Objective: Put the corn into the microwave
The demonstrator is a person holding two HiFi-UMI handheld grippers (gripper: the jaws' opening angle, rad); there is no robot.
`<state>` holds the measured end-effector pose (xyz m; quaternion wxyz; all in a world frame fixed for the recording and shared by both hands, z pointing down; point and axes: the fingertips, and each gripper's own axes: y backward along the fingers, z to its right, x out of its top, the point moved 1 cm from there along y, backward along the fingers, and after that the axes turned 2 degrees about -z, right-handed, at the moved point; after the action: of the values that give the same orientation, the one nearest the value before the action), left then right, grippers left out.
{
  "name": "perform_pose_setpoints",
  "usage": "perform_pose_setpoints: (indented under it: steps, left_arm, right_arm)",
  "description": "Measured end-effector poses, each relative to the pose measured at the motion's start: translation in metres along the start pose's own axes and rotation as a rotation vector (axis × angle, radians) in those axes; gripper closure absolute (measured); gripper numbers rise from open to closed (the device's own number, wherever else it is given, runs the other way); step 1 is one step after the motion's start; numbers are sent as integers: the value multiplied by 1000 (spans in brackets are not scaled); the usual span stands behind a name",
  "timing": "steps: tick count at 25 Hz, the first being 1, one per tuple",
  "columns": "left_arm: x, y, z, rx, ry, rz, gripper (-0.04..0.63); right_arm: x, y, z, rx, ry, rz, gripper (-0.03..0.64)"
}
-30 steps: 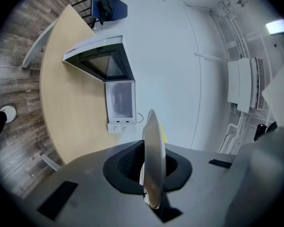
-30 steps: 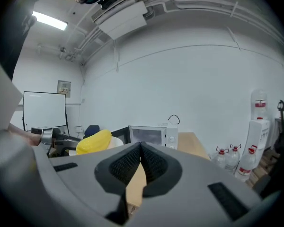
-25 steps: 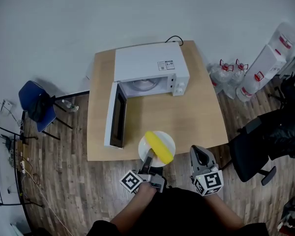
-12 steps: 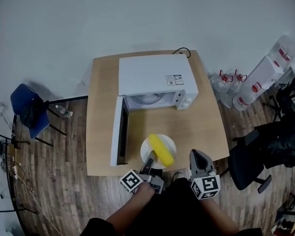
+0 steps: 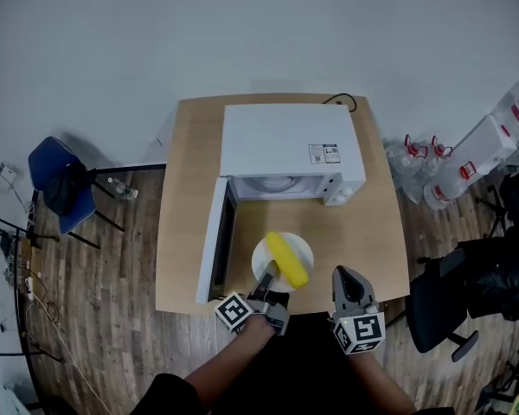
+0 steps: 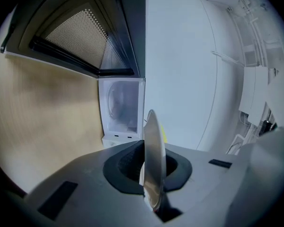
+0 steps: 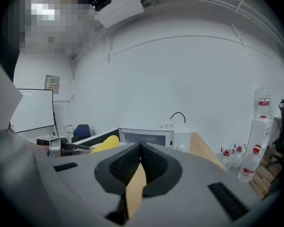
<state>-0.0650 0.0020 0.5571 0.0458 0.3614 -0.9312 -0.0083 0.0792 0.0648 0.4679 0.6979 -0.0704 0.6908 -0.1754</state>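
While the left gripper [image 5: 267,276] is pinching the plate [image 5: 300,246] rim in its fingers, corn [image 5: 287,259] is lying on it before the open microwave [image 5: 285,141] | right gripper [image 5: 347,280] fingers are resting closed, empty | risk: the one-edge grip may be letting the plate tip, rolling the corn off.

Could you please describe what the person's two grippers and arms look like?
Both the left gripper and right gripper have grey, wedge-shaped bodies tapering to two jaws lined with black ribbed pads. Each carries a white cube printed with black square markers at its rear. No cables show. The person wears black clothing; the forearms are bare of sleeves.
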Motion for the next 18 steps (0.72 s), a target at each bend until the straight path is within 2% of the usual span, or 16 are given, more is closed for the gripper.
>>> perform_pose_setpoints:
  steps: [11,18]
  left_arm:
    - [43,-65,-23,17,-78,83,575]
    - [68,-99,-60,29,-58,178,575]
  right_arm:
    - [11,-73,36,86,11,-13,557]
    - [2,-106,57,132,0,-57,557]
